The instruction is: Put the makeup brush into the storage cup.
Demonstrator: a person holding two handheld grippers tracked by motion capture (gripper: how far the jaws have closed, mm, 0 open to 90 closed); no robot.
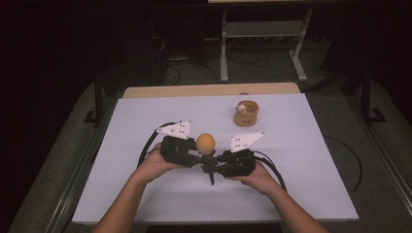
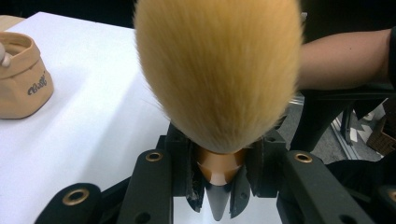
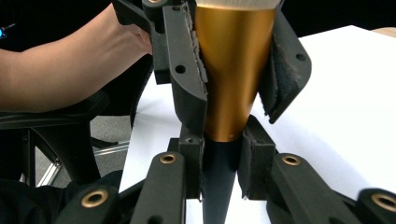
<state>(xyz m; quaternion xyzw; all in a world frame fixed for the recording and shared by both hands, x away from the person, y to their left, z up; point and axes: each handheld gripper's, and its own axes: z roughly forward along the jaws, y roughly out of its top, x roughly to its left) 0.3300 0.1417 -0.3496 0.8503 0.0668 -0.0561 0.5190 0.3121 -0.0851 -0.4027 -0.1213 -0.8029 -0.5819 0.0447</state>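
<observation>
A makeup brush with a round orange bristle head point(image 1: 205, 143), a gold ferrule and a pointed black handle point(image 1: 212, 178) stands just above the white table point(image 1: 145, 199), between both hands. My left gripper point(image 1: 196, 156) comes in from the left and is shut on the brush. In the left gripper view its pads clamp the gold ferrule point(image 2: 219, 165) under the bristles point(image 2: 219, 70). My right gripper point(image 1: 217, 164) comes in from the right, shut on the same brush. In the right gripper view its pads point(image 3: 252, 154) pinch the black handle point(image 3: 218, 186) just below the ferrule point(image 3: 232, 70).
A small tan fabric pouch point(image 1: 246, 114) stands open at the back right of the table, with a small white item in it; the left gripper view has the pouch point(image 2: 21, 79) at its left edge. Dark floor and a metal table frame point(image 1: 262, 34) lie beyond.
</observation>
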